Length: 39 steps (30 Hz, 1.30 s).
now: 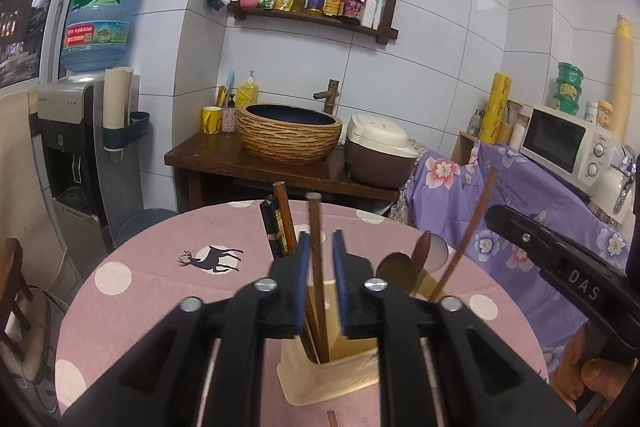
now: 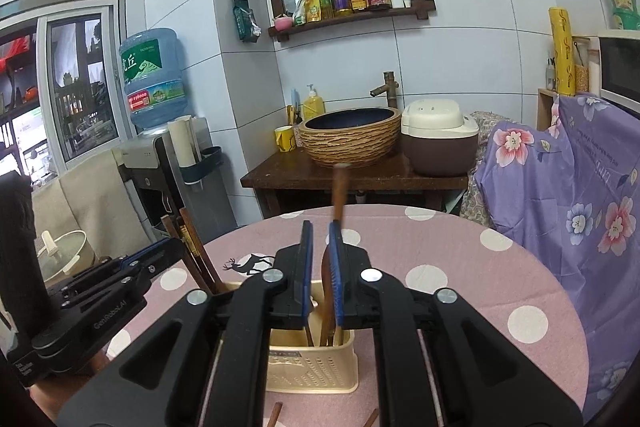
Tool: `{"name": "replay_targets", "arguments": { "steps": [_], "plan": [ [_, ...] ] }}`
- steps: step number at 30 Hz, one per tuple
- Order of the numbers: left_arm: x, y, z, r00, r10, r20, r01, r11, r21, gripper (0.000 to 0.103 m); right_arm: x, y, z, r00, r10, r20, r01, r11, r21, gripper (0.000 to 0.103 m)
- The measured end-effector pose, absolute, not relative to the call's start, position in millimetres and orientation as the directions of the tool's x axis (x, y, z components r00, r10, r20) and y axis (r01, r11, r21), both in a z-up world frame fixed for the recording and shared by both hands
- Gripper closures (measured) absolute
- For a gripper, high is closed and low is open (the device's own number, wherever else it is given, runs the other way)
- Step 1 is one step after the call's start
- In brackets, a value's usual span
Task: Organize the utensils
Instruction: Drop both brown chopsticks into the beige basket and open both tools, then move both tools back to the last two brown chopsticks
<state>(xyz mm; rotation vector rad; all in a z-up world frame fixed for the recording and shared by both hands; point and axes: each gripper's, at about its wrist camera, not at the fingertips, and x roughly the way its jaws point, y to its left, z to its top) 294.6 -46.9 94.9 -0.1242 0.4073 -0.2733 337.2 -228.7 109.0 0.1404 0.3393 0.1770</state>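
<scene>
On the pink dotted tablecloth (image 1: pixel 152 291), near its close edge, the cream utensil holder (image 1: pixel 332 375) has one upright chopstick (image 1: pixel 316 267) standing free between the left gripper (image 1: pixel 320 259)'s slightly parted pads, another chopstick (image 2: pixel 339 195) likewise inside the right gripper (image 2: pixel 320 259).

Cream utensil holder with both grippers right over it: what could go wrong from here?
1. The left gripper straddles an upright brown chopstick without pressing it; pulling back at an angle could drag it out.
2. The utensil holder looks light and tall sticks lean out of it, so a knock from the right gripper might tip it.
3. Loose chopstick ends lie on the tablecloth near the base and may be swept off.
</scene>
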Motion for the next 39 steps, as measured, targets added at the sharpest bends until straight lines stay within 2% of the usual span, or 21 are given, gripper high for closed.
{"name": "replay_targets", "arguments": {
  "steps": [1,2,5,8,13,18,23,33,37,39],
  "plan": [
    [288.9,-46.7,93.6,0.882,-0.291,-0.371,0.242,0.955,-0.173,0.066,331.9,-229.4,108.5,0.933,0.189,-0.307,-0.144,0.976,0.164,0.058],
    [283.6,-45.9,92.3,0.881,-0.296,-0.369,0.245,0.953,-0.178,0.058,325.3,-230.5,108.1,0.939,0.178,-0.294,-0.135,0.978,0.162,0.054],
    [265.9,-42.8,85.0,0.876,-0.298,-0.378,0.247,0.952,-0.178,0.054,306.3,-233.4,104.3,0.949,0.134,-0.287,-0.098,0.986,0.136,0.053],
    [249.7,-36.7,71.1,0.866,-0.287,-0.409,0.233,0.956,-0.177,0.049,290.6,-237.6,90.9,0.937,0.11,-0.33,-0.073,0.989,0.125,0.053],
    [231.9,-24.3,36.6,0.848,-0.221,-0.482,0.174,0.975,-0.14,0.047,273.5,-242.1,41.1,0.867,0.093,-0.489,-0.026,0.989,0.142,0.053],
    [219.5,-12.6,-3.1,0.799,-0.199,-0.568,0.135,0.979,-0.154,0.047,258.1,-234.6,-20.3,0.76,0.093,-0.643,0.016,0.987,0.161,0.053],
    [206.3,-5.2,-26.8,0.772,-0.173,-0.612,0.1,0.983,-0.151,0.047,245.4,-222.4,-61.7,0.665,0.085,-0.742,0.059,0.984,0.166,0.053],
    [190.7,-2.8,-39.8,0.757,-0.169,-0.632,0.088,0.984,-0.158,0.047,233.1,-181.4,-84.1,0.589,0.039,-0.807,0.039,0.996,0.077,0.049],
    [186.9,-3.9,-41.3,0.756,-0.174,-0.631,0.089,0.982,-0.164,0.047,230.9,-177.5,-86.7,0.595,0.017,-0.803,0.035,0.998,0.047,0.042],
    [186.0,-5.0,-42.4,0.753,-0.176,-0.634,0.091,0.982,-0.164,0.047,229.3,-175.4,-87.6,0.598,-0.005,-0.802,0.033,0.999,0.018,0.041]
  ]
}}
